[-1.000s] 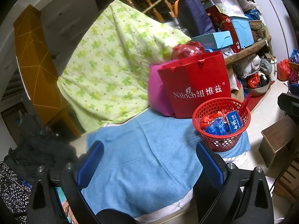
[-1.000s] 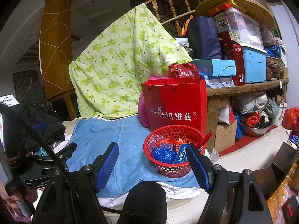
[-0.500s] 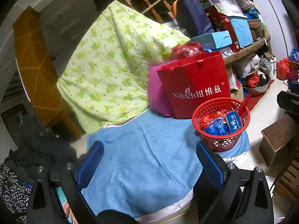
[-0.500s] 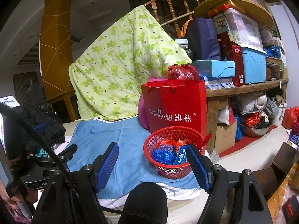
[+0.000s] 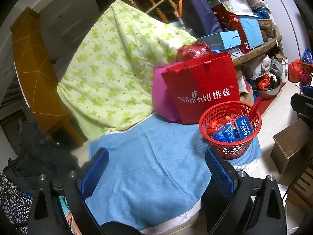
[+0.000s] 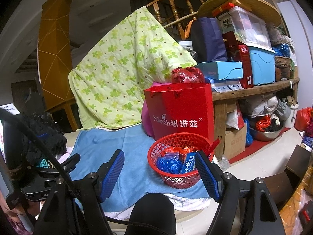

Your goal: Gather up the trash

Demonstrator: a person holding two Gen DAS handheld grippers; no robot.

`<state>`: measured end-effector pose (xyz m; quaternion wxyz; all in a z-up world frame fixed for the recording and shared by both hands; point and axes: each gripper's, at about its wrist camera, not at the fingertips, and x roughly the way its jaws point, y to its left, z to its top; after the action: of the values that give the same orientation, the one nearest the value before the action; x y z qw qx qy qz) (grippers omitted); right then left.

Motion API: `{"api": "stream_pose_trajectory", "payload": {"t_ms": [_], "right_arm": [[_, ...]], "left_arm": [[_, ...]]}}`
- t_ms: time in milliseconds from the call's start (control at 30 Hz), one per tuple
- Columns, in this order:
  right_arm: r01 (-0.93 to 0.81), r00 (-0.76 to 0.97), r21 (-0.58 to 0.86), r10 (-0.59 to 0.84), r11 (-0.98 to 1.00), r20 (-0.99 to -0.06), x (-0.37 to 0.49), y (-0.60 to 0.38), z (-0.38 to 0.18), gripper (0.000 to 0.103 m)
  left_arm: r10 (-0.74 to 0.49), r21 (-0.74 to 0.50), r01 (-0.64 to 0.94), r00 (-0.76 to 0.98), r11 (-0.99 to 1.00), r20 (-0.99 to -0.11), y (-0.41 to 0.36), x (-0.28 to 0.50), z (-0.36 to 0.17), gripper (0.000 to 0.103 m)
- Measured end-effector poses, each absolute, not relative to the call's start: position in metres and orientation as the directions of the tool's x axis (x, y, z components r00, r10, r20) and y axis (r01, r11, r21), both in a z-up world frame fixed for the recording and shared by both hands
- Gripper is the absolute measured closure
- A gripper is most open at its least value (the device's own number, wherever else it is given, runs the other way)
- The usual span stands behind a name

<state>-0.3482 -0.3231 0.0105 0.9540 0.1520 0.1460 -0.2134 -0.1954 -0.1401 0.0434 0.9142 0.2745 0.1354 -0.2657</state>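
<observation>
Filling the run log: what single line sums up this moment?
left gripper open | right gripper open | red basket holds trash | blue cloth bare

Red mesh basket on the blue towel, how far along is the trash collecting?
Done: the red plastic mesh basket already holds a crumpled blue bag, red wrappers and a blue packet. In hand: nothing; the left gripper and right gripper are open and empty. Left: no loose trash shows on the blue towel.

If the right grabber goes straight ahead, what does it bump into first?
Probably the blue towel, since the open right gripper tilts down toward it. The red basket sits just right of that line.
</observation>
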Motion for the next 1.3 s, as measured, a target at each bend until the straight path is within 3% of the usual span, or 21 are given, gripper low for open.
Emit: {"api": "stream_pose_trajectory", "payload": {"t_ms": [1300], "right_arm": [[0.514,0.799,0.185,-0.39,0.838,-0.457,-0.286,-0.372,-0.014,0.025]], "left_arm": [[-0.393,0.413,0.597,0.784,0.688,-0.481,-0.207,-0.123,0.012,0.004]]}}
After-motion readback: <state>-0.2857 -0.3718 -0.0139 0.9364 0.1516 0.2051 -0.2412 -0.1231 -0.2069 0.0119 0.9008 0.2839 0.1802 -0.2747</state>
